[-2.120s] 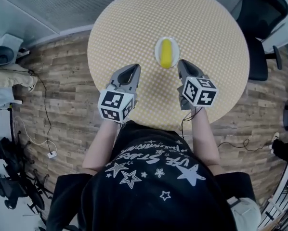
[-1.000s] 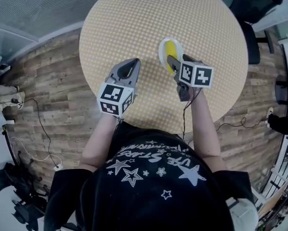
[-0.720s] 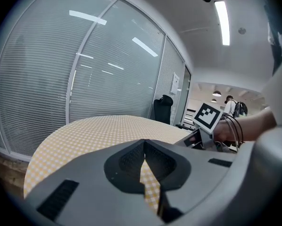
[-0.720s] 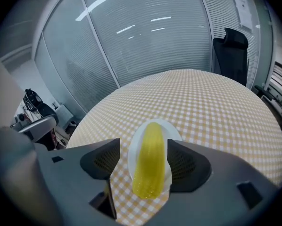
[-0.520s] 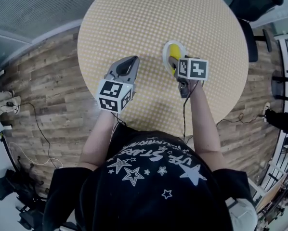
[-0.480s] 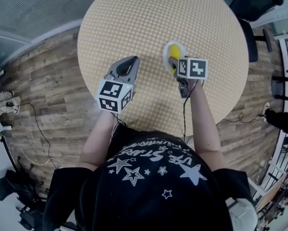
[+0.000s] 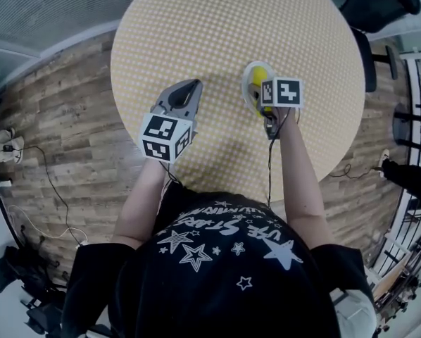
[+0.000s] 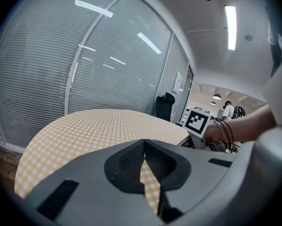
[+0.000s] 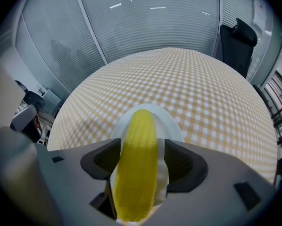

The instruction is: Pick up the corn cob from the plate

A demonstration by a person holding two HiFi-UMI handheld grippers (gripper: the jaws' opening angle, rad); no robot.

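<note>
The yellow corn cob [image 9: 138,164] lies lengthwise on a small white plate [image 9: 171,128] on the round checked table [image 9: 202,88]. My right gripper [image 9: 142,161] is open and lowered over the plate, one jaw on each side of the cob, with a sliver of plate showing beside the right jaw. From the head view the corn cob [image 7: 255,78] and the plate [image 7: 246,89] peek out beyond the right gripper [image 7: 261,96], whose marker cube hides its tips. My left gripper [image 7: 184,90] hovers over the table to the left, shut and holding nothing; its tips [image 8: 144,149] meet.
A black office chair [image 7: 379,5] stands past the table's far right edge. Glass walls with blinds [image 9: 145,22] run behind the table. Cables [image 7: 34,182] lie on the wood floor at the left. The right gripper's marker cube [image 8: 197,121] shows in the left gripper view.
My right gripper has moved forward and down onto the plate, so its jaws now stand on either side of the corn cob. The left gripper has barely moved.
</note>
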